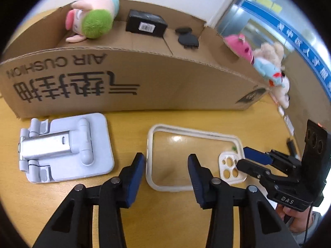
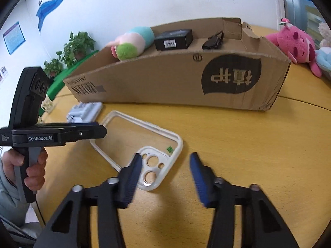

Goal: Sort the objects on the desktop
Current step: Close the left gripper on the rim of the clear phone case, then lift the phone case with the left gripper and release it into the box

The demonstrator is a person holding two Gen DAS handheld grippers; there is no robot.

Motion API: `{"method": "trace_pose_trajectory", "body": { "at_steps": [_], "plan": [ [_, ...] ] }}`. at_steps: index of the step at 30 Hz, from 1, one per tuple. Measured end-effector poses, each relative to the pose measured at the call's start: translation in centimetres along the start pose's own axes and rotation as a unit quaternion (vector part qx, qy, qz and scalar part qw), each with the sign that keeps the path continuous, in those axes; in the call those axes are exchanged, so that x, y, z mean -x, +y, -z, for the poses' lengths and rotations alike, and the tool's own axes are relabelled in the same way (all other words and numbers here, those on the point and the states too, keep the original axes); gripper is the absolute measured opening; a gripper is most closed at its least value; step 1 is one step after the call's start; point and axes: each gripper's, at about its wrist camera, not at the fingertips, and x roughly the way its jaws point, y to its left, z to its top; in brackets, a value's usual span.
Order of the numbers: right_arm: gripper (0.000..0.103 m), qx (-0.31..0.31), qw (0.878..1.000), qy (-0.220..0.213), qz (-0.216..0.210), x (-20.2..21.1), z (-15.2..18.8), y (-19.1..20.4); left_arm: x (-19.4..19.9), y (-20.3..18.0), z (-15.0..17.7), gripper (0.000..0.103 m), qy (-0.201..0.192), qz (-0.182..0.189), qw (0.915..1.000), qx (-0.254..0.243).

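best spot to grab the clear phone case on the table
Probably the thick camera-cutout corner of the phone case, pinching the raised white rim from above. It lies flat, back down, so only the rim stands proud, and the open right gripper already hovers there.

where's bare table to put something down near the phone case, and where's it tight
Bare tabletop lies right of the clear phone case, in front of the cardboard box. A narrow strip separates the case from the folded phone stand. Crowded: the box's far side holds a plush toy, a black box and sunglasses; more plush toys sit past its right end.
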Motion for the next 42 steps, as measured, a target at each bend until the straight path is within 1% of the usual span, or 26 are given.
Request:
{"method": "trace_pose_trajectory", "body": {
  "at_steps": [1,2,3,4,5,8,11,14,16,18,20,24,28,31,34,37,40,42],
  "plan": [
    [0.031,0.002,1.0,0.008,0.002,-0.3,0.3,-0.1,-0.1,-0.2,0.0,0.034,0.003,-0.009,0.9999,-0.009],
    [0.028,0.006,1.0,0.002,0.007,-0.1,0.4,0.0,-0.1,-0.3,0.1,0.031,0.003,-0.018,0.9997,-0.014],
    [0.021,0.011,1.0,0.001,0.013,-0.1,0.5,0.1,-0.1,-0.5,0.2,0.023,0.005,-0.029,0.9994,-0.019],
    [0.019,0.013,1.0,0.003,0.017,-0.1,0.7,0.1,-0.1,-0.5,0.3,0.014,0.005,-0.036,0.9991,-0.022],
    [0.018,0.013,1.0,0.002,0.02,-0.1,0.7,0.0,-0.1,-0.4,0.3,0.01,0.006,-0.044,0.9987,-0.024],
    [0.017,0.008,1.0,-0.004,0.023,0.0,0.8,-0.3,0.0,0.0,0.4,0.007,0.007,-0.039,0.9991,-0.015],
    [0.017,0.011,1.0,-0.008,0.02,0.1,0.9,-0.3,0.0,-0.3,0.8,0.006,0.006,-0.049,0.9985,-0.023],
    [0.015,0.016,1.0,-0.017,0.021,0.7,0.9,-0.3,1.0,-1.0,0.3,0.005,-0.01,-0.034,0.9991,-0.022],
    [0.012,0.007,0.999,-0.04,0.023,2.1,0.4,-0.8,2.4,-2.1,-0.6,0.005,-0.033,-0.019,0.9989,-0.03],
    [0.011,-0.004,0.997,-0.07,0.026,4.0,-0.6,-1.3,4.1,-3.5,-1.8,0.005,-0.06,-0.015,0.997,-0.046],
    [0.011,0.005,0.994,-0.098,0.039,5.8,-1.8,-1.1,6.4,-4.8,-3.4,0.005,-0.101,-0.013,0.9928,-0.064],
    [0.011,0.03,0.985,-0.162,0.055,9.8,-5.1,-0.1,10.5,-6.1,-7.4,0.005,-0.164,-0.003,0.9831,-0.081],
    [0.011,0.073,0.972,-0.216,0.061,12.8,-9.8,1.7,13.6,-6.1,-10.6,0.005,-0.212,-0.017,0.9728,-0.091],
    [0.011,0.096,0.965,-0.24,0.052,13.2,-13.4,3.1,15.2,-5.4,-12.5,0.005,-0.235,-0.033,0.9673,-0.089],
    [0.011,0.103,0.965,-0.238,0.027,11.6,-16.9,3.9,16.3,-3.2,-14.5,0.005,-0.245,-0.055,0.9651,-0.075],
    [0.011,0.108,0.972,-0.209,-0.005,8.3,-19.8,4.8,16.0,0.0,-16.1,0.005,-0.232,-0.08,0.9679,-0.054],
    [0.011,0.113,0.978,-0.17,-0.031,4.0,-22.1,5.9,14.3,3.1,-17.2,0.005,-0.2,-0.105,0.9735,-0.036],
    [0.011,0.108,0.984,-0.133,-0.048,0.8,-23.2,6.2,12.4,5.3,-17.4,0.005,-0.164,-0.122,0.9788,-0.02]
  ]
}}
